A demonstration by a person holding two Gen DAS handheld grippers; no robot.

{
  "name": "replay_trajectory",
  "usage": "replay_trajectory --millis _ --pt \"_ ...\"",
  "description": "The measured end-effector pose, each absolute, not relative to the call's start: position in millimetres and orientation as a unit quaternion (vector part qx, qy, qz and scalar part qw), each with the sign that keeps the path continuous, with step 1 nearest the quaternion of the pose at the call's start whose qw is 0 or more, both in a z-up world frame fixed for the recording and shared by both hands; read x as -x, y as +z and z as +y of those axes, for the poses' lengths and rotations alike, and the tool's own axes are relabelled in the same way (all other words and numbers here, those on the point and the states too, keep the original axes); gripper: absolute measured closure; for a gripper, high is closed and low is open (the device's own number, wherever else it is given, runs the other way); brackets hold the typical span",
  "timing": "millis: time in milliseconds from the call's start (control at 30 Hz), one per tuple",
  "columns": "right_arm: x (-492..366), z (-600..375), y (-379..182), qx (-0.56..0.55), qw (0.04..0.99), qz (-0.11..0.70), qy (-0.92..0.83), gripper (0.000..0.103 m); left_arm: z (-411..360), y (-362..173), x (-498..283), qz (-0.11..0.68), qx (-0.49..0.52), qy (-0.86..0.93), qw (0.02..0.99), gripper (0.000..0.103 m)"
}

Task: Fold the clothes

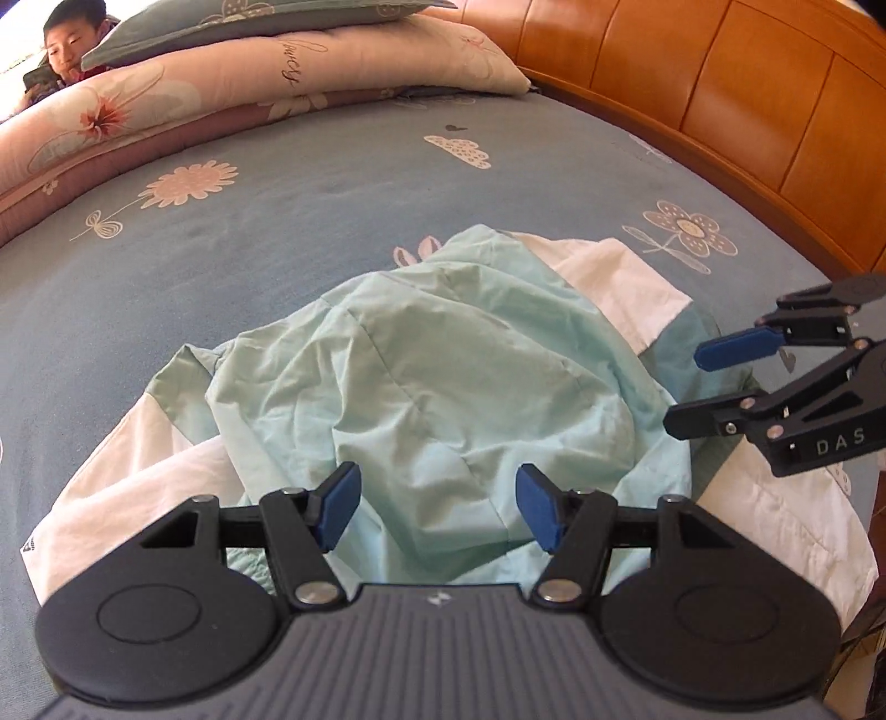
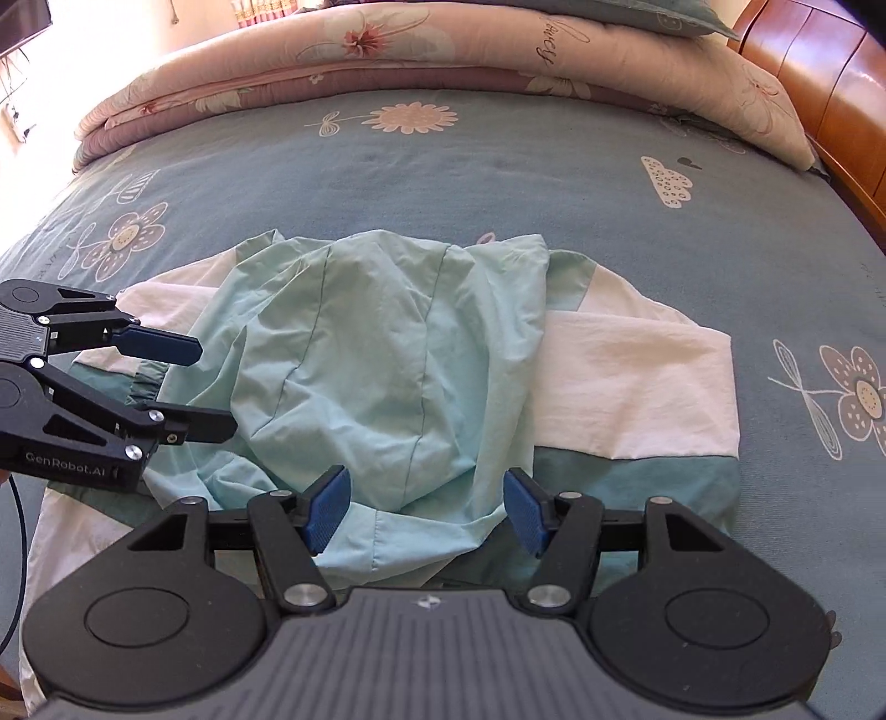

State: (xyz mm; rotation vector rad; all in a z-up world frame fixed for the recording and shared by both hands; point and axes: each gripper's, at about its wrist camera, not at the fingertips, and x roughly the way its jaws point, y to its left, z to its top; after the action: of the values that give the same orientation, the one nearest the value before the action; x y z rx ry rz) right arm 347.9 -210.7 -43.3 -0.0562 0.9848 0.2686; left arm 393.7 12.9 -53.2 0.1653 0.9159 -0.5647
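A mint-green and white jacket (image 1: 443, 360) (image 2: 387, 360) lies crumpled on the blue flowered bedsheet (image 1: 332, 188), its green hood spread over the middle and white sleeves (image 2: 637, 387) sticking out on both sides. My left gripper (image 1: 437, 498) hovers open over the near edge of the hood, nothing between its blue pads. It also shows at the left of the right wrist view as the left gripper (image 2: 213, 387), over the jacket's left side. My right gripper (image 2: 426, 507) is open too, above the hood's near edge, and appears as the right gripper (image 1: 686, 387) over the jacket's right side.
Folded pink floral quilts (image 2: 387, 50) and a blue pillow (image 1: 249, 22) are stacked along the far side of the bed. A wooden headboard (image 1: 720, 99) runs along the right. A person (image 1: 66, 44) sits behind the quilts at the top left.
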Motion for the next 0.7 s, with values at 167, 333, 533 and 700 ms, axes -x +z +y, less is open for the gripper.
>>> replay_trajectory --millis 167,333,533,700 --pt "-356 -232 -51 0.014 0.876 0.475 0.082 0.037 -2 -46 -419 0.419 -0.074 -0.277 0.861 0.041" --pt "-366 -242 -65 0.006 0.875 0.481 0.057 0.037 -35 -42 -438 0.407 -0.095 -0.304 0.856 0.040" --pt "-408 -268 -56 0.015 0.899 0.434 0.060 0.037 -66 -64 -456 0.435 -0.127 -0.316 0.834 0.038" --pt "-475 -306 -54 -0.103 0.882 0.439 0.138 0.037 -47 -113 -472 0.486 -0.134 -0.265 0.822 0.039"
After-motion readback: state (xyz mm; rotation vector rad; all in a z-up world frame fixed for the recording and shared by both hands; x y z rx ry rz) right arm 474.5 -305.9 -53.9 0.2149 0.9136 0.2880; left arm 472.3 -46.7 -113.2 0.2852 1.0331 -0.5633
